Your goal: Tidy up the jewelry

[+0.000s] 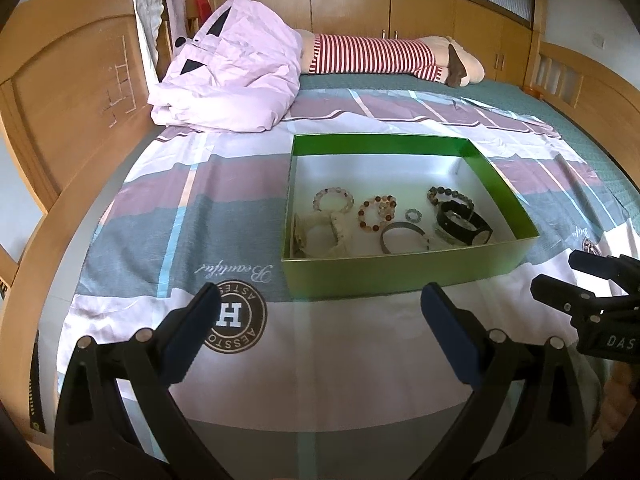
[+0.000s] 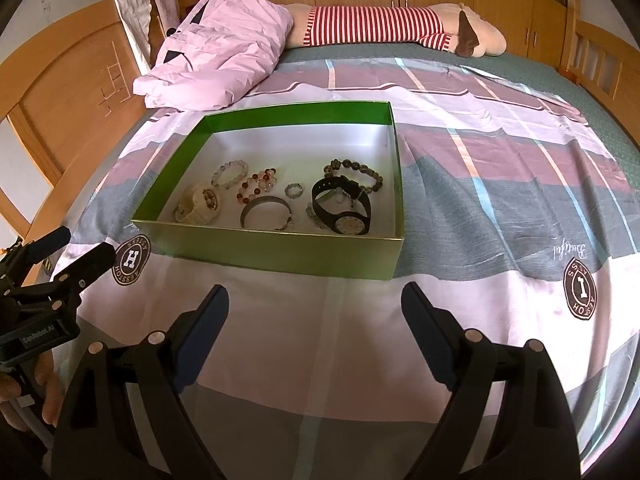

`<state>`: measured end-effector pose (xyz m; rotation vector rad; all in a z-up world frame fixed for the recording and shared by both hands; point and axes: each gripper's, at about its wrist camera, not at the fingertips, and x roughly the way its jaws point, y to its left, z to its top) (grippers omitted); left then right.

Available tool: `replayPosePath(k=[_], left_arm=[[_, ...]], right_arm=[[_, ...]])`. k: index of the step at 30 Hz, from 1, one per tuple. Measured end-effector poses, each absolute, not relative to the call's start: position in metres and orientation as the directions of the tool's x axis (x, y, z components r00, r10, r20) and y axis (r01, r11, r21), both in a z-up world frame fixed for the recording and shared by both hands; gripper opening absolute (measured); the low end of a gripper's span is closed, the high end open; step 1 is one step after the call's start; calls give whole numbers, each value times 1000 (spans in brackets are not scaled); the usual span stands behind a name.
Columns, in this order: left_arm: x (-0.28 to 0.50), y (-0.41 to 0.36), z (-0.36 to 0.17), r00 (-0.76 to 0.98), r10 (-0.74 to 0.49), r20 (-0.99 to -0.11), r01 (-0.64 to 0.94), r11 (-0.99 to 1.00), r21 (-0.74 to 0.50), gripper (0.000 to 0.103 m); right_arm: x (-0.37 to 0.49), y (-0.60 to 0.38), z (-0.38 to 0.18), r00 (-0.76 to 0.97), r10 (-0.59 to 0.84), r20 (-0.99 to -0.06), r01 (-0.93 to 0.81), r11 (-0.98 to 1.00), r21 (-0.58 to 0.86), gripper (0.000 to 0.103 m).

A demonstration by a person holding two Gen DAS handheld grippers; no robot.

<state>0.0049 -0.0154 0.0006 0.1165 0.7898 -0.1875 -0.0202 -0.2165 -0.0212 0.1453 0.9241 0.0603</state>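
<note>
Both grippers hang released over bare bedsheet (image 2: 360,340): left gripper (image 1: 320,312) and right gripper (image 2: 316,312) at six o'clock of the green box (image 2: 280,258), jewelry (image 2: 276,200) along its near wall, far half open

Right claw (image 1: 560,276) partly cropped

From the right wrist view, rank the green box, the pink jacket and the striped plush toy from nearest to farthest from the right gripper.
1. green box: just ahead of the open right gripper, slightly left, on the bedspread.
2. pink jacket: beyond the box, far left.
3. striped plush toy: farthest, lying across the bed's far edge.
</note>
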Motion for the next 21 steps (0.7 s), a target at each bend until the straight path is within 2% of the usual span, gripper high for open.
replayPosePath(k=[21], left_arm=[[5,-14,1,699,-117,-705,200,979,35,101]], right_arm=[[-22,-214,-18,609,102,-786,2,992,130,88]])
